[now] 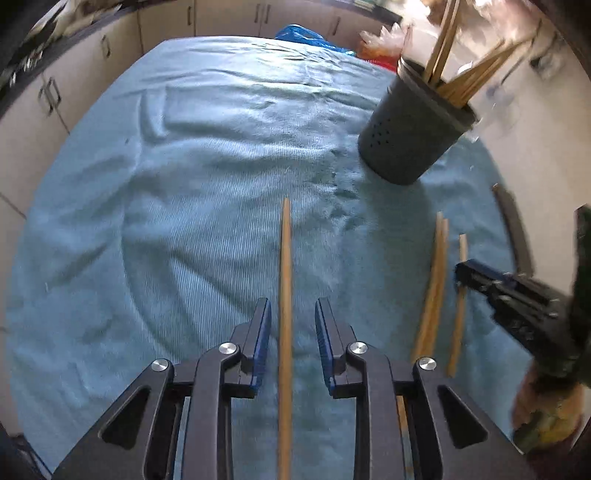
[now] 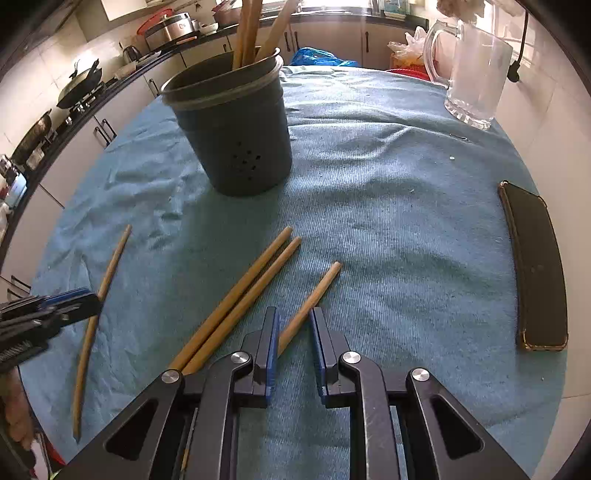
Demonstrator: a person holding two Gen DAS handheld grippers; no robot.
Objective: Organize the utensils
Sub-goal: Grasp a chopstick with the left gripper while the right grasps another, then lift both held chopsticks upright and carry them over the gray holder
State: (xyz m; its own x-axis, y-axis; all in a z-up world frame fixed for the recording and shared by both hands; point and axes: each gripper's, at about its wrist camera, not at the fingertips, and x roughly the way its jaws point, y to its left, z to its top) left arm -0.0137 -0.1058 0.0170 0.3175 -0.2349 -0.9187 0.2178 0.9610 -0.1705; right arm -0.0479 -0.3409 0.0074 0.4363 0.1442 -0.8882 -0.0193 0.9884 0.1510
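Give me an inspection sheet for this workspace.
Surface: blue cloth, wrinkled.
Job's things: dark holder upright with chopsticks inside; four loose chopsticks on the cloth.
Clutter: black case at right; glass pitcher at far right.
Grippers: left tool open astride one chopstick; right tool open, one chopstick between the pads.
Cables: nothing seen.
Surroundings: kitchen cabinets, pots on counter.

Bright daylight seems to pour in from the far side, washing out the far-right corners, blurring the left view's right edge, fisheye-bending both rims.
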